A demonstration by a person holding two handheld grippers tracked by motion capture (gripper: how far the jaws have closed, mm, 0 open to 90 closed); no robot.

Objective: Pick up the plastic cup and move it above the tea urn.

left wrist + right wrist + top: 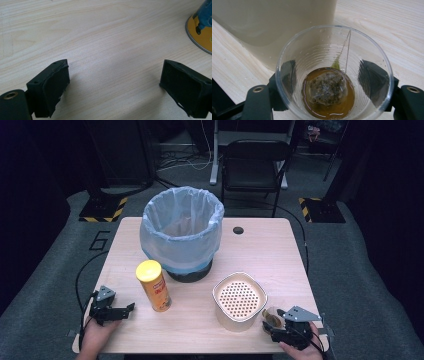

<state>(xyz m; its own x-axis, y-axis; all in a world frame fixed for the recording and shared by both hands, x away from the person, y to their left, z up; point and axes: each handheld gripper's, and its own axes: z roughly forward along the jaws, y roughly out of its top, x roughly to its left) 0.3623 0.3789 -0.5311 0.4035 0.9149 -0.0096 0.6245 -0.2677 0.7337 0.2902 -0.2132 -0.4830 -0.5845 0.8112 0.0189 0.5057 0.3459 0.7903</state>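
Right gripper (274, 324): jaws clamped on either side of a clear plastic cup (334, 72) at the table's near right corner; the black pads show through its walls in the right gripper view.
Left gripper (131, 309): jaws spread wide with only bare wood between them, resting at the near left edge, pointing towards the yellow can.
Table (270, 255): pale wood-grain top carrying everything below.
Bin (182, 232): black, lined with a pale blue bag (175, 245) folded over its rim, standing at the far centre.
Strainer container (239, 301): cream, with a perforated insert on top, near the right front, just beside the cup.
Yellow can (153, 285): tall, upright, yellow lid, between the left gripper and the bin.
Cup: upright on the table, close against the container's wall, holding a shallow pool of brown tea.
Tea bag (327, 87): soaked, lying in the liquid; its string (347, 50) runs up to the cup's rim.
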